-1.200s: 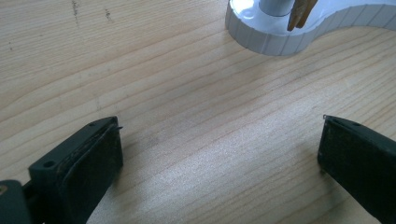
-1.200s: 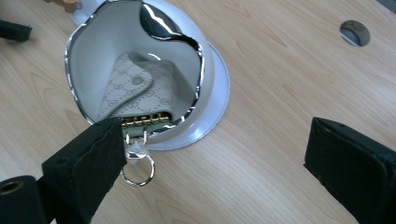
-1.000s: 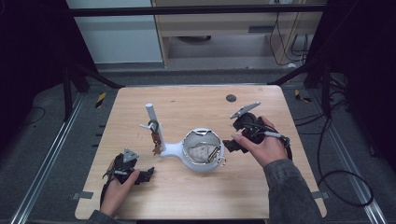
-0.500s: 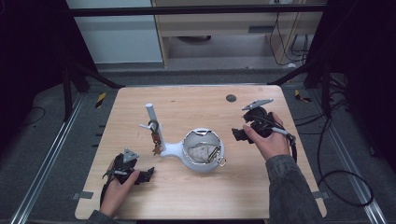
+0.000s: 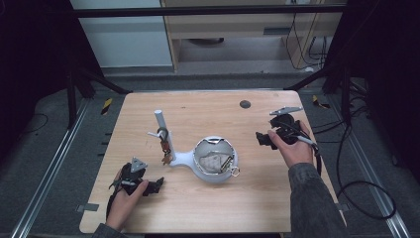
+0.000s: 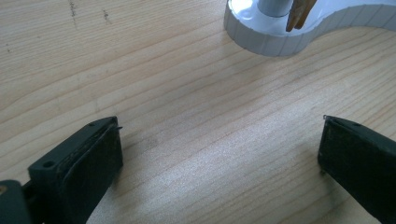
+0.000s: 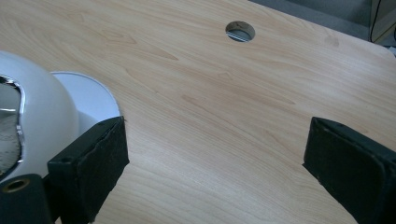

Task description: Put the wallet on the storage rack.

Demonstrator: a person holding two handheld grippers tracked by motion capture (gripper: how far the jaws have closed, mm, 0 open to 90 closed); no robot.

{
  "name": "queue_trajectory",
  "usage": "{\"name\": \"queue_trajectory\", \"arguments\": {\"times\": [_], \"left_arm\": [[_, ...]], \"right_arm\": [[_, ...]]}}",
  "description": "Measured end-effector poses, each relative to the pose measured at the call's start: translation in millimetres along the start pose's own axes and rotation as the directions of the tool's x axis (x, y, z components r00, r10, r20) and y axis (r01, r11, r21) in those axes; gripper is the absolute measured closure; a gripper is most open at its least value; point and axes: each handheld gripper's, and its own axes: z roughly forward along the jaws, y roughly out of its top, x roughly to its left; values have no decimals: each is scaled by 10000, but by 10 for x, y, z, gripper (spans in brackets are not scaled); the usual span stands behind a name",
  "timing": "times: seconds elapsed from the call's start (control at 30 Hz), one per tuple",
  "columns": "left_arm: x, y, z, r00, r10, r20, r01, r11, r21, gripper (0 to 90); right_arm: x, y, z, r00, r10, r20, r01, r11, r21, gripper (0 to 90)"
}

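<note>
High view looks down on a pale wooden worktop (image 5: 277, 198) with a white stand (image 5: 185, 158) near its middle: a rounded bowl part (image 5: 215, 161) joined by a curved neck to a smaller base from which an upright white post (image 5: 159, 121) rises. Something crumpled and pale lies inside the bowl, too small to name, and a metal ring hangs at the bowl's near rim. Small brownish items dangle from a hook on the post; what they are cannot be made out. A dark round hole (image 5: 244, 104) sits in the worktop toward the far edge.

The left gripper (image 5: 157, 184) rests on the worktop at the near left corner, held by the left hand (image 5: 126, 198), well apart from the stand. In the left gripper view its jaws stand wide apart with bare wood between them; the stand's smaller base (image 6: 280, 32) is cut off by the top edge.

The right gripper (image 5: 261, 139) is held by the right hand (image 5: 294, 148) to the right of the bowl, near it but not touching. In the right gripper view its jaws are spread wide and empty; the bowl (image 7: 37, 116) is partly hidden behind the left jaw, and the hole (image 7: 240, 31) lies beyond.
</note>
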Motion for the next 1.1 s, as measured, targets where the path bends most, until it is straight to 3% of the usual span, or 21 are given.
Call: {"name": "queue_trajectory", "arguments": {"times": [0.23,0.7,1.1], "left_arm": [[1,2,3,10000,8,9,-8,10000,-9,0],[4,5,4,10000,32,15,-32,10000,8,0],[5,5,5,10000,28,18,-28,10000,1,0]], "right_arm": [[-159,-182,135,9991,421,5,-421,9991,-65,60],[-390,-556,273,9971,626,-434,-634,9979,-162,48],[-320,-937,415,9975,465,-527,-435,9974,571,48]]}}
